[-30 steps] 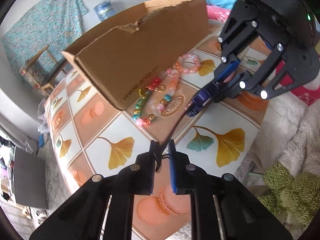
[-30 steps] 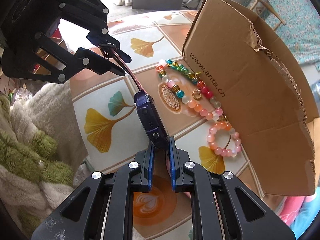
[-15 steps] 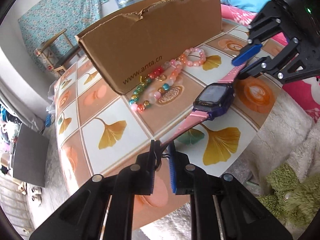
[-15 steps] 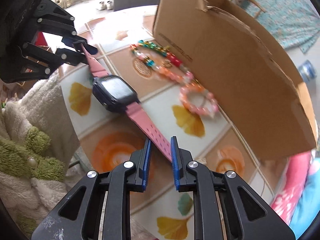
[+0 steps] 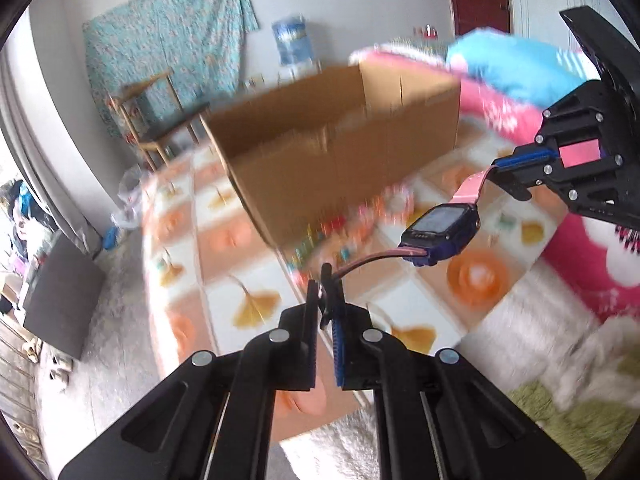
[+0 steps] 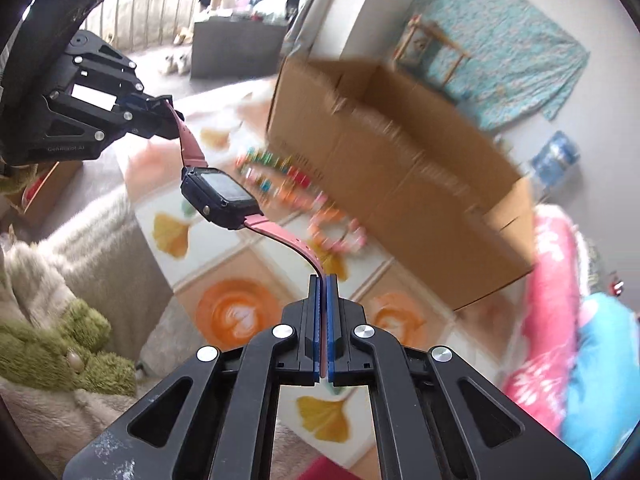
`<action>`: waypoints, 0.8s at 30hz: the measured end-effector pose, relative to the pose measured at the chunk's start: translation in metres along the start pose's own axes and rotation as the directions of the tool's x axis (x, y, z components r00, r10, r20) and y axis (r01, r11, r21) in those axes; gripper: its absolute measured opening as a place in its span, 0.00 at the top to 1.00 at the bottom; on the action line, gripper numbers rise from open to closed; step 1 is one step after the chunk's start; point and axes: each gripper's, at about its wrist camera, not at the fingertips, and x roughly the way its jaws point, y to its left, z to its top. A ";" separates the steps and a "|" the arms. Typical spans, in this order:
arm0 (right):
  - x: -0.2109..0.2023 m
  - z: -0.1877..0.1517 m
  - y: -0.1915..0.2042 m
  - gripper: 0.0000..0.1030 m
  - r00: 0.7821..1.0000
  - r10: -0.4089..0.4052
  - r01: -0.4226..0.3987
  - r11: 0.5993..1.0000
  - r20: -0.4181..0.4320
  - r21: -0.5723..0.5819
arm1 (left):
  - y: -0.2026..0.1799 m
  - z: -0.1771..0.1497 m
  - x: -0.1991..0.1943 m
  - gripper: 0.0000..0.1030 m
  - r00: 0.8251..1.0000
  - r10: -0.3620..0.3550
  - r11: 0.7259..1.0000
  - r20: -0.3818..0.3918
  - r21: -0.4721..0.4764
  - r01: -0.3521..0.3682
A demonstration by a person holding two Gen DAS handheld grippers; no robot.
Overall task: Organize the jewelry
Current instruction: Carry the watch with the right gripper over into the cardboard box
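The watch (image 5: pixel 439 229) has come up off the worktop (image 5: pixel 256 280) since half a second ago and hangs between both claws. The right claw (image 6: pixel 323 280) is now fully shut on one pink strap; the left claw (image 5: pixel 327 300) is closing on the buckle end. The left view shows inside the box (image 5: pixel 336 160) at 12 o'clock; the beads (image 6: pixel 288 184) at 11 o'clock in the right view are probably bracelets, too blurred to tell.

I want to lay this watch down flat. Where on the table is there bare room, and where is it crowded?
Bare tablecloth lies on the near side, between the bead bracelets and the table's front edge, under the hanging watch. More lies left of the cardboard box. The strip along the box's front wall is crowded with beads. The box's inside is too blurred to judge.
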 end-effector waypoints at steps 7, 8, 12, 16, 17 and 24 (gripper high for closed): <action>-0.046 0.063 -0.058 0.99 0.975 -0.130 0.137 0.990 0.183 -0.027 | 0.043 0.091 -0.046 0.94 0.976 0.018 0.999 0.215 -0.035 -0.011; -0.042 0.074 -0.069 0.99 0.972 -0.138 0.148 0.988 0.189 -0.037 | 0.052 0.103 -0.043 0.94 0.975 0.010 0.999 0.221 -0.048 0.001; 0.012 0.102 -0.102 0.99 0.994 -0.053 0.058 0.997 0.095 -0.056 | 0.098 0.146 0.009 0.94 0.990 -0.094 0.982 0.108 -0.152 0.110; 0.088 0.122 -0.132 0.99 0.982 0.145 -0.144 0.989 -0.122 0.024 | 0.134 0.165 0.081 0.94 0.981 -0.184 0.952 -0.065 -0.260 0.162; 0.105 0.123 -0.137 0.99 0.968 0.191 -0.184 0.981 -0.165 0.059 | 0.142 0.168 0.101 0.94 0.974 -0.199 0.945 -0.107 -0.285 0.162; 0.216 0.116 -0.173 0.99 0.775 0.492 -0.368 0.862 -0.397 0.348 | 0.151 0.173 0.183 0.93 0.929 -0.263 0.929 -0.262 -0.328 0.171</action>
